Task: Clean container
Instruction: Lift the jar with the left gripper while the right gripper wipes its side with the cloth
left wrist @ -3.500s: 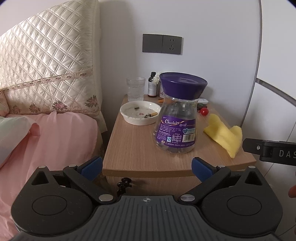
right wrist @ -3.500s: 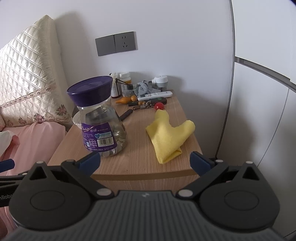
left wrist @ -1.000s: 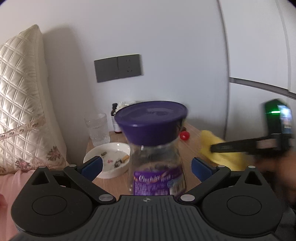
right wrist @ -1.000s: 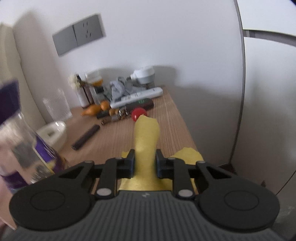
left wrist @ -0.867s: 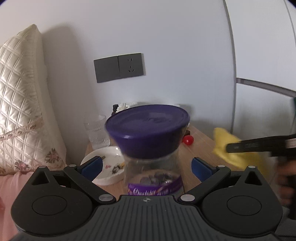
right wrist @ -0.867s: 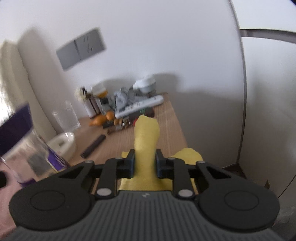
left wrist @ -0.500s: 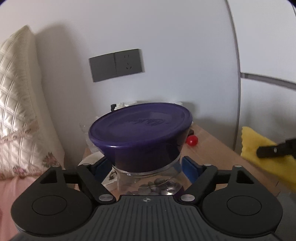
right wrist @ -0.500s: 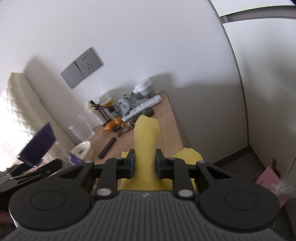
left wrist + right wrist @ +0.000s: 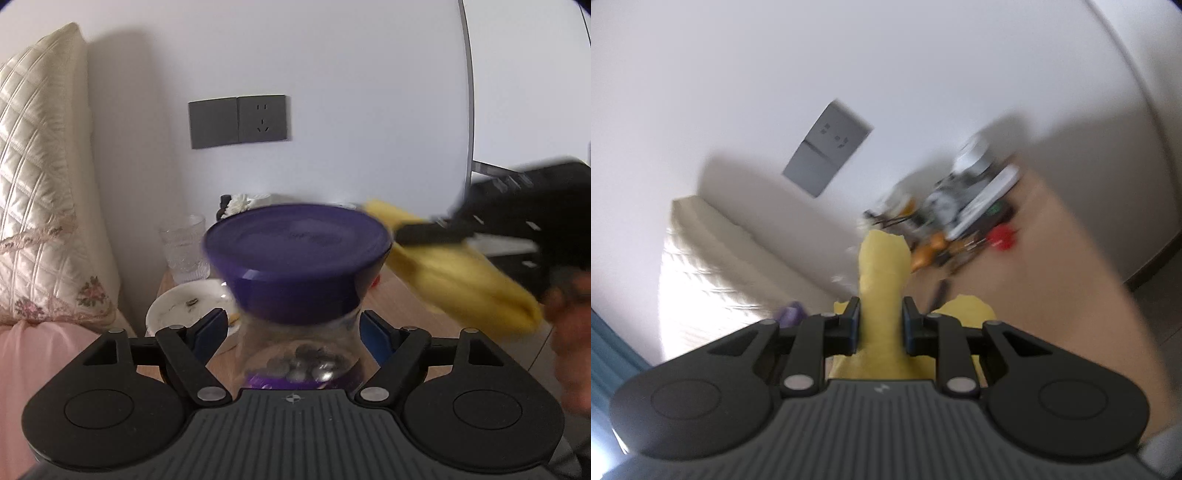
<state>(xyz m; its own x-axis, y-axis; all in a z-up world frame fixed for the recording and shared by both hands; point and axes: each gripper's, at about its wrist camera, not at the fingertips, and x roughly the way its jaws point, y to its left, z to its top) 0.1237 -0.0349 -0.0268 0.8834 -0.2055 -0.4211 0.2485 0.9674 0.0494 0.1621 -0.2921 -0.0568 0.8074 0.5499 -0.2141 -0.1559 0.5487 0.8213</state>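
Since half a second ago the yellow cloth [image 9: 461, 273] has swung in from the right edge of the left wrist view and now reaches the rim of the purple lid [image 9: 295, 243], while the right wrist view has rolled so that the bedside table [image 9: 1052, 277] slants steeply.

The left gripper [image 9: 293, 332] has its blue pads [image 9: 210, 330] pressed against the narrow neck of the clear candy jar [image 9: 299, 362], one on each side, so it pinches the jar just under the flared lid. The jar stands upright and fills the middle of that view; dark wrapped sweets show through the glass, and a purple label band sits low on the body. Whether the jar's base touches the table cannot be told.

The right gripper [image 9: 881, 321] is pressed together on a fold of the cloth, which sticks up between the fingers and bunches out below them. In the left view the cloth is blurred, hanging from that gripper beside a hand [image 9: 569, 325].

Behind the jar on the wooden table are a white dish [image 9: 184, 310] and a cut-glass tumbler [image 9: 183, 249]. A grey wall socket [image 9: 238, 122] sits above, and a quilted headboard [image 9: 40, 192] is at the left. At the table's back lies a blurred clutter with a red ball [image 9: 1001, 236].
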